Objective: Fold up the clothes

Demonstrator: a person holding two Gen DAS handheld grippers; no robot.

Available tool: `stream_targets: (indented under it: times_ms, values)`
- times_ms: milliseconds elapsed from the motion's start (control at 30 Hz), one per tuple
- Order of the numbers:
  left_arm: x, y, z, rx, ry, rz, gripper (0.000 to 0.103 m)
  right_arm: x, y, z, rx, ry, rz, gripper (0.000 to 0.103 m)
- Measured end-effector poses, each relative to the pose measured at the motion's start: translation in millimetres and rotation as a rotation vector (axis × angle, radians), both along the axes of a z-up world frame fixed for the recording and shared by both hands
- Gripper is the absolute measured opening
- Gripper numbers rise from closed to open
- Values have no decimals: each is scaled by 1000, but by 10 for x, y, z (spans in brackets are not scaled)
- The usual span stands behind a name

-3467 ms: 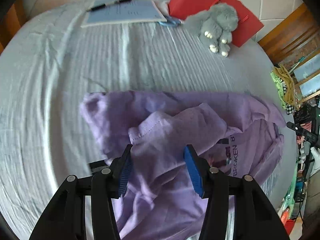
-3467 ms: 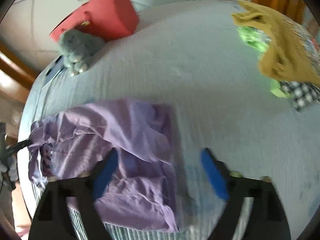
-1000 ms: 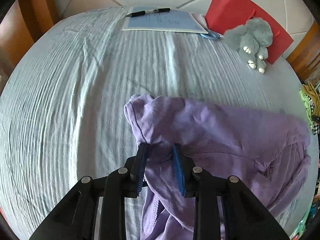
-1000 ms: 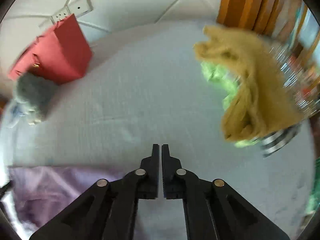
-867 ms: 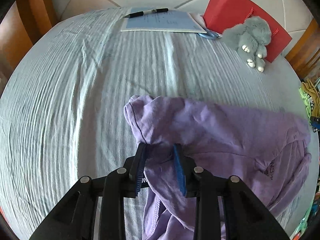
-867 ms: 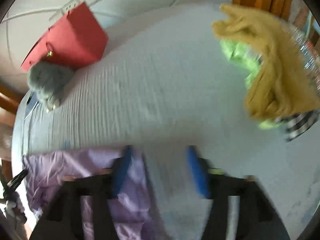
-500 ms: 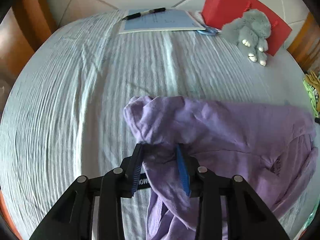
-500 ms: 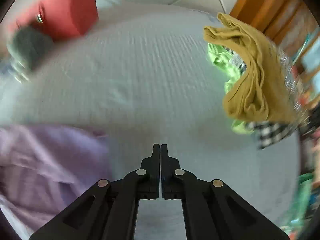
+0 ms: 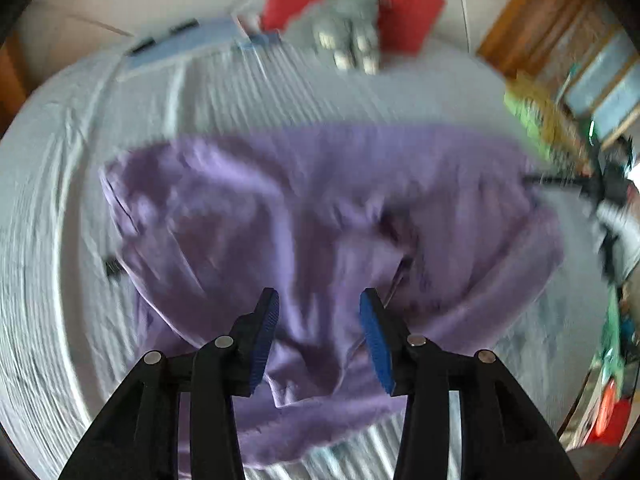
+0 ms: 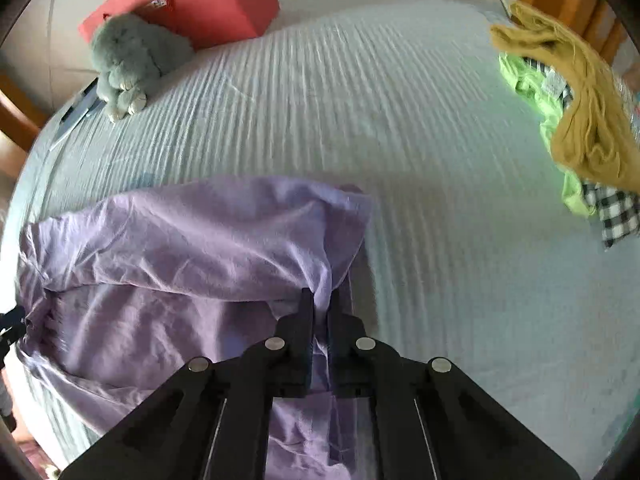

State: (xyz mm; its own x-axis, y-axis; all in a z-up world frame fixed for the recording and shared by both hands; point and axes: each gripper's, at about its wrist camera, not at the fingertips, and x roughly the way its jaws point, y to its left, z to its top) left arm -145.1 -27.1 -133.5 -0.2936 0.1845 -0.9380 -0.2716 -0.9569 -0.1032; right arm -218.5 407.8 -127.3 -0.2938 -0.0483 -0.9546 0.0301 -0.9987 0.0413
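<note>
A lilac garment [image 10: 168, 264] lay crumpled on the pale blue ribbed bedspread [image 10: 400, 160], nearer the front edge of the bed than the headboard side. In the right wrist view its upper layer was folded over itself, with a rounded corner reaching toward the middle of the bed and a darker, flatter layer beneath it.

The right hand-held gripper [image 10: 319, 300] was clenched on a bunched ridge of the lilac cloth near that folded corner; the fabric passed between its two black fingers and spilled out below them.

The left hand-held gripper [image 9: 318, 308] was released, its blue-padded fingers [image 9: 266, 332] spread apart above the garment [image 9: 312, 208] with purple cloth showing in the gap between them. This view was blurred, so whether the pads touched the cloth could not be told.

At the far side of the bed a grey plush toy [image 10: 132, 60] sat against a red paper bag [image 10: 200, 0], with a light blue sheet [image 9: 184, 46] lying just beside them. Toward the right edge a heap of other clothes lay well apart from the lilac piece: a mustard one [image 10: 576, 92] on top, a bright green one [image 10: 536, 88] under it and a black-and-white checked one [image 10: 616, 212] at the near end.
</note>
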Motion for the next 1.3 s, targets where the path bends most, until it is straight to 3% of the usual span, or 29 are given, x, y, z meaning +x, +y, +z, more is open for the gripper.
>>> stream_targets:
  times_ms: [100, 133, 167, 233, 333, 467, 600, 667, 833, 967, 1033, 1167, 1300]
  values:
    - [133, 49, -33, -53, 30, -24, 43, 7, 40, 72, 154, 36, -32, 10]
    - [158, 13, -13, -50, 27, -8, 43, 27, 64, 110, 188, 49, -46, 17]
    - [179, -69, 40, -39, 37, 33, 43, 51, 88, 151, 202, 62, -56, 30]
    - [230, -248, 166, -55, 78, 123, 43, 122, 129, 243, 125, 92, -53, 38]
    - [327, -467, 271, -59, 101, 256, 43, 280, 119, 288, -7, 97, -3, 38]
    - [443, -577, 151, -33, 84, 342, 43, 557, 16, 218, -127, 67, 97, 31]
    - [490, -536, -38, -63, 78, 350, 43, 842, -67, 47, -108, 1, 176, 29]
    - [508, -502, -89, -89, 88, 346, 43, 913, -36, -51, -32, -38, 190, 13]
    - [522, -365, -9, -108, 75, 416, 44, 864, 245, 117, -27, -6, 164, 17]
    - [607, 135, 149, -71, 119, 508, 49, 643, 125, 247, -104, 60, 320, 17]
    - [651, 489, 172, -32, 122, 554, 52, 534, -6, 260, -148, 74, 454, 17]
    - [715, 1290, 106, -35, 117, 627, 52, 434, -243, 122, -193, 39, 722, 17]
    - [644, 1983, -39, 3, 49, 693, 52, 336, -179, -54, -168, -29, 857, 12]
